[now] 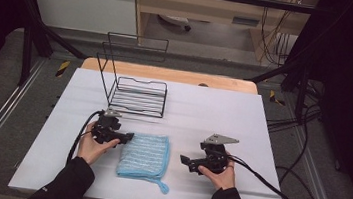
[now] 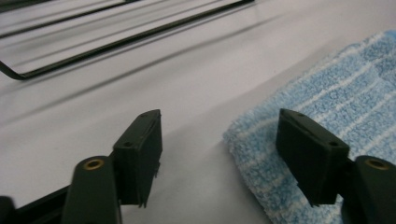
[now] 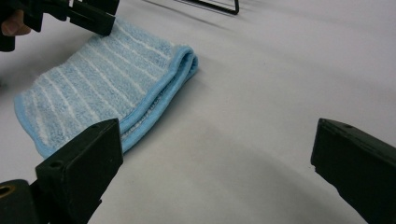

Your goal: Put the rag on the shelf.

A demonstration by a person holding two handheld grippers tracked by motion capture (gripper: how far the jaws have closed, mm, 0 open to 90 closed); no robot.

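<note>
A folded blue towel with white stripes (image 1: 144, 155) lies flat on the white table cover, with a small loop at its near right corner. My left gripper (image 1: 129, 136) is open right at the towel's far left corner; in the left gripper view one jaw is over the towel (image 2: 336, 121) and the other over bare table. My right gripper (image 1: 183, 160) is open and empty, a short way right of the towel (image 3: 100, 81), low over the table. The left gripper (image 3: 88, 18) also appears at the top left of the right gripper view.
A black wire rack (image 1: 135, 82) stands at the back left of the table, its base wires (image 2: 116, 44) just beyond my left gripper. The white cover (image 1: 223, 115) spreads wide to the right. Cables trail from both grippers and off the table's right side.
</note>
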